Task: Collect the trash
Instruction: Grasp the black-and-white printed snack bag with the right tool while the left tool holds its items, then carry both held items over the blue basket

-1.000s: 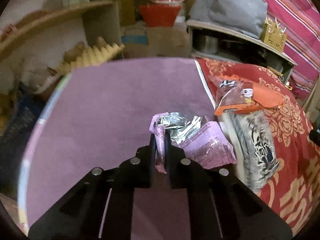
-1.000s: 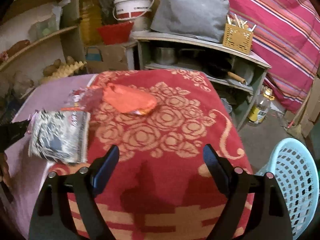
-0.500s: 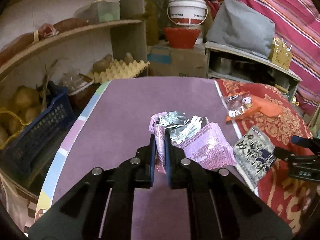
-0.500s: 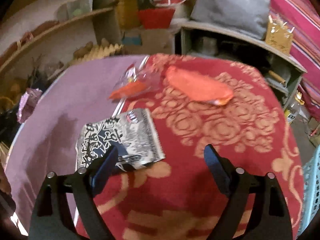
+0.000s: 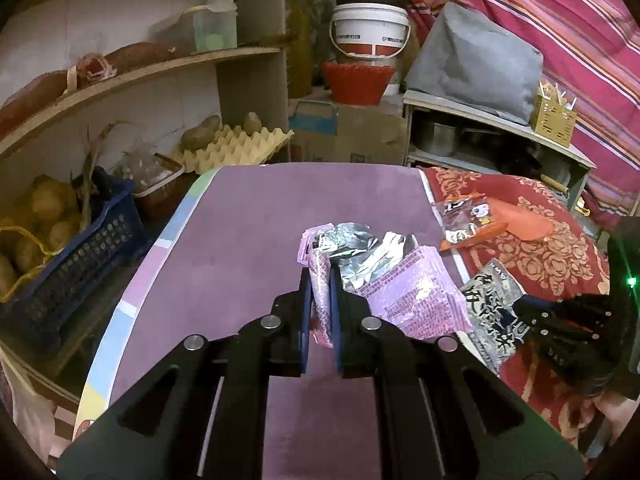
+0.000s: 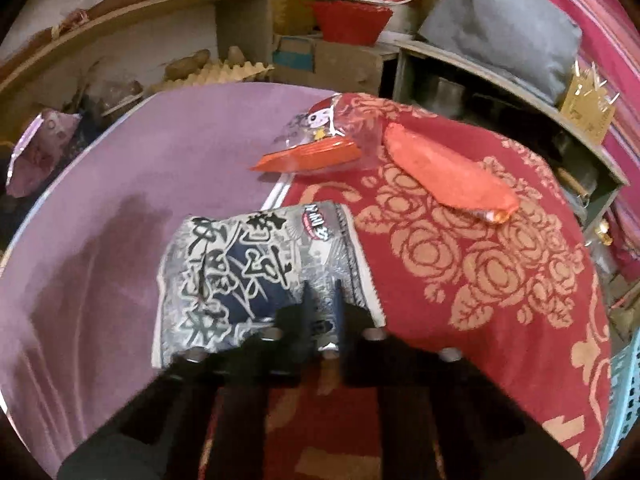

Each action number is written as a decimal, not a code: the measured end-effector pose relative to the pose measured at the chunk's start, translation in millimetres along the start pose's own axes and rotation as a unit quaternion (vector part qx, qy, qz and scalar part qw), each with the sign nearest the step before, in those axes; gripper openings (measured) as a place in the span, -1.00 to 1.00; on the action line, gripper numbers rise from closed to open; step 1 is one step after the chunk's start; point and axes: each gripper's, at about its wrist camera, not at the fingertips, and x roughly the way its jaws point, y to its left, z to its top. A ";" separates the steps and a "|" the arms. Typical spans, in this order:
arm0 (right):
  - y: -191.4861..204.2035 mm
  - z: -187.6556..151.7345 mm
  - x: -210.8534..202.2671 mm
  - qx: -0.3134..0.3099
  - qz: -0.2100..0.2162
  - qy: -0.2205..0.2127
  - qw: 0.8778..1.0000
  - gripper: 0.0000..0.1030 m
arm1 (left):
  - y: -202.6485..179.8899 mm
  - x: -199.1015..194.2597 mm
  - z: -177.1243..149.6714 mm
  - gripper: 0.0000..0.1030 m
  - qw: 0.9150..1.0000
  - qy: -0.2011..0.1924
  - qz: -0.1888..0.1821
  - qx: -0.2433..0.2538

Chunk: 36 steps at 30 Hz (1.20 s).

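Observation:
My left gripper (image 5: 320, 276) is shut on a crumpled pink wrapper (image 5: 416, 300) with silver foil inside, held above the purple mat (image 5: 248, 240). My right gripper (image 6: 322, 292) is shut on the near edge of a grey and dark blue snack bag (image 6: 240, 268), which lies across the seam between the mat and the red flowered cloth (image 6: 500, 280). In the left wrist view the same bag (image 5: 492, 300) shows with the right gripper (image 5: 520, 306) at its right edge. Farther back lie a clear and orange wrapper (image 6: 316, 148) and an orange packet (image 6: 448, 176).
A dark blue crate (image 5: 72, 264) of potatoes and an egg tray (image 5: 236, 148) sit left of the mat under wooden shelves. A low shelf with pots (image 5: 480, 136) stands behind the cloth. A light blue basket (image 6: 624, 400) stands at the right edge.
My right gripper moved left and down to the grey snack bag and closed on its edge. My left gripper drew back and rose a little with the pink wrapper.

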 end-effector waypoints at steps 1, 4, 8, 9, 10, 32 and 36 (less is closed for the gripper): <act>-1.9 -0.4 -2.2 -0.001 -0.004 -0.004 1.000 -1.00 | -2.7 -1.7 0.4 -0.86 1.000 -0.002 0.000 0.003; -15.2 -0.4 -19.7 0.016 -0.005 -0.027 1.000 -1.00 | -9.0 -5.1 1.4 -0.86 1.000 -0.005 0.000 0.008; -33.7 -0.3 -39.5 0.030 0.011 -0.038 0.999 -1.00 | -15.4 -11.7 1.4 -0.86 1.000 -0.012 -0.008 0.003; -38.1 -2.0 -40.4 0.037 0.019 -0.036 0.998 -0.99 | -16.0 -12.2 0.6 -0.86 1.000 -0.011 -0.010 0.002; -39.7 -2.6 -39.7 0.042 0.019 -0.036 0.998 -0.91 | -16.6 -12.3 0.3 -0.86 1.000 -0.010 -0.010 0.000; 0.7 2.8 8.5 0.017 0.027 0.000 0.999 -0.69 | 4.4 -6.0 -3.8 -0.86 1.000 0.007 -0.002 -0.005; -2.1 1.1 -2.8 0.020 0.018 -0.022 0.999 -0.90 | -3.0 -10.6 -1.6 -0.86 1.000 0.000 -0.001 -0.003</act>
